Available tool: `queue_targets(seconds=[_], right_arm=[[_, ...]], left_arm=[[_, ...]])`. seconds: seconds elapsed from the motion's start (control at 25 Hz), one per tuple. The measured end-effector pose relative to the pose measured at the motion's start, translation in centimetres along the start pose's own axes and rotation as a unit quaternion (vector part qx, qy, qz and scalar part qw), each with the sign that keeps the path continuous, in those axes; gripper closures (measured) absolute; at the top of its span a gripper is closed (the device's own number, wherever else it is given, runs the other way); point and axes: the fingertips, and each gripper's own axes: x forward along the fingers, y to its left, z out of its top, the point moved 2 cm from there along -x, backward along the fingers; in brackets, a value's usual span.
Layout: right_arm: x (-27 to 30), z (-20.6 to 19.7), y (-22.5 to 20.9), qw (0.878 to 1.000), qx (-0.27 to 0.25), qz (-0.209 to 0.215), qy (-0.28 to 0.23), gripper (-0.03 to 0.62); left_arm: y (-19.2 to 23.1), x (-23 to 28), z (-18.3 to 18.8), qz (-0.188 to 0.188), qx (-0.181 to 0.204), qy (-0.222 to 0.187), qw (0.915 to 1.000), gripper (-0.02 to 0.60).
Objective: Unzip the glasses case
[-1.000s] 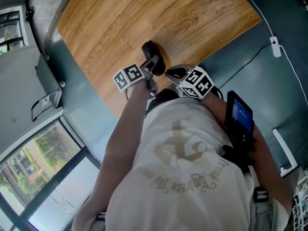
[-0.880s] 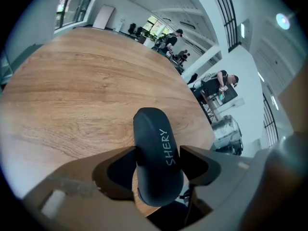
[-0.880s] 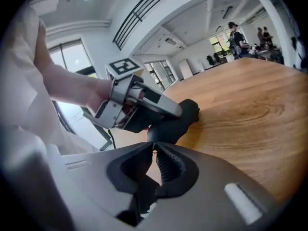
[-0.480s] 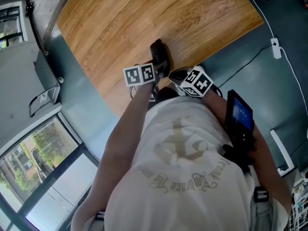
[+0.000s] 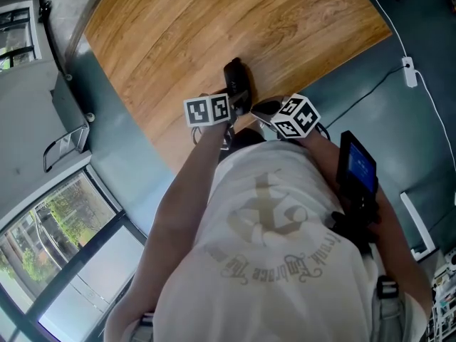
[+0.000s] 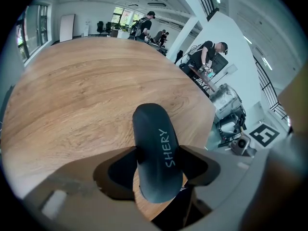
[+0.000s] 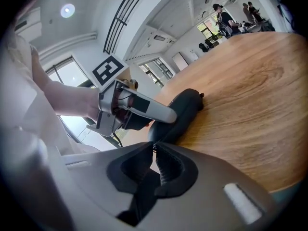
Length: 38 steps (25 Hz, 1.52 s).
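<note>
The dark glasses case (image 6: 151, 129) sits at the near edge of the wooden tabletop (image 6: 86, 95). The left claw (image 6: 160, 154) pinches it across its sides. The right claw (image 7: 154, 147) is pressed together just at the case's near end. I can't tell whether it has the zip pull.

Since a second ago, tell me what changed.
The left gripper shifted right in the head view and rolled, swinging the case it grips with it. The right gripper barely moved, staying at the case's near end; the table is unchanged.
</note>
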Motion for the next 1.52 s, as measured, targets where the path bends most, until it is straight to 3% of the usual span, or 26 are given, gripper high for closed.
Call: queue_targets(seconds=[0.48,0.96,1.52], right_arm=[[-0.7,0.5,-0.6,1.000,0.007,-0.001,-0.015,0.586],[-1.0,1.0,-0.8,1.000,0.012,0.001,-0.024,0.586],[-1.0,0.9,-0.9,1.000,0.010,-0.003,-0.027,0.586]], left_arm=[[-0.7,0.4,-0.1,-0.010,0.032,0.025,0.9991,0.296],[-1.1,0.3,-0.9,-0.022,0.090,0.069,0.9932,0.301],[-1.2,0.0,-1.6,-0.034,0.107,0.089,0.9896,0.299]])
